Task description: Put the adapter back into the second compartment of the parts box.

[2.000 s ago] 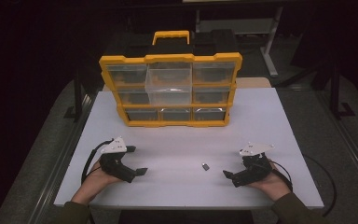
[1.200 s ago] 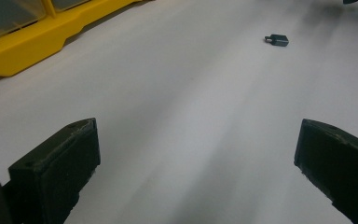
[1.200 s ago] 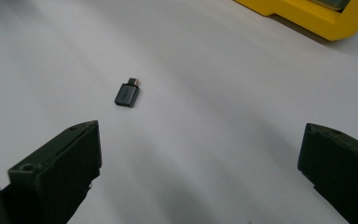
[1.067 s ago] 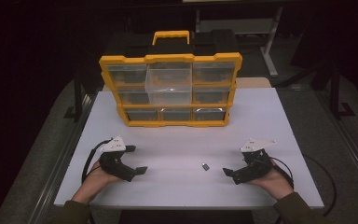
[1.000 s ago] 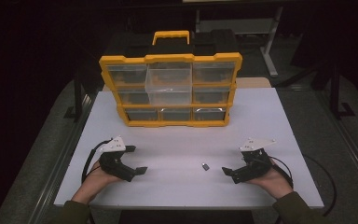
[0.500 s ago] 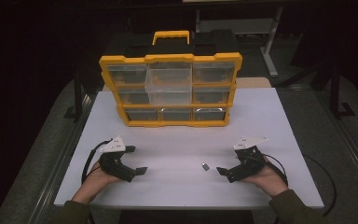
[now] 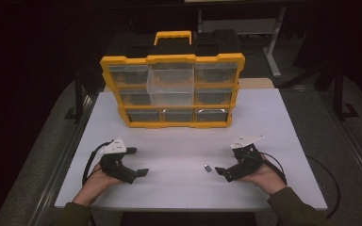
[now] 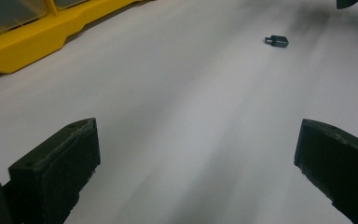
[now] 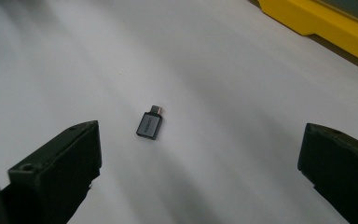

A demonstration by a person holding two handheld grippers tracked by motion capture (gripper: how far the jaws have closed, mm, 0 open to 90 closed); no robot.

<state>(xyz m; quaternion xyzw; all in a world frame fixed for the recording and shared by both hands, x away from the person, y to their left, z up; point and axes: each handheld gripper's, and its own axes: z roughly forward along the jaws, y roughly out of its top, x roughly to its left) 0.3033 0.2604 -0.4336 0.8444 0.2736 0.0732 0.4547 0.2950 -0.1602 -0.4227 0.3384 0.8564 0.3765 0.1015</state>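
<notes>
Since the earlier frame the right gripper (image 7: 222, 171) has slid inward across the white surface (image 7: 188, 141) toward a small dark grey rectangular adapter with a short metal plug at one end (image 7: 208, 167); the left gripper (image 7: 137, 161) has stayed where it was, resting on the surface in the person's left hand (image 7: 96, 181).

In the right gripper view the adapter (image 9: 149, 125) lies flat on the surface just ahead of the spread jaws, nearer the jaw at the left of that view than the one at the right, and touching neither. Its plug end points away from the jaws. The jaws stand wide apart with nothing between them.

In the left gripper view the jaws are likewise spread and empty, and the adapter (image 8: 277, 41) sits well ahead of them, off toward the jaw at the right of that view.

Beyond both pairs of jaws stands a yellow plastic organiser case with clear drawers (image 7: 171, 89), one clear middle drawer (image 7: 170, 80) pulled forward.

The step in hand appears to be the approach to pick up the adapter with the right gripper. The next move likely calls for easing forward and slightly toward the left-hand jaw's side so the adapter is centred, lowering the jaws to the surface, then closing on its narrow sides.
</notes>
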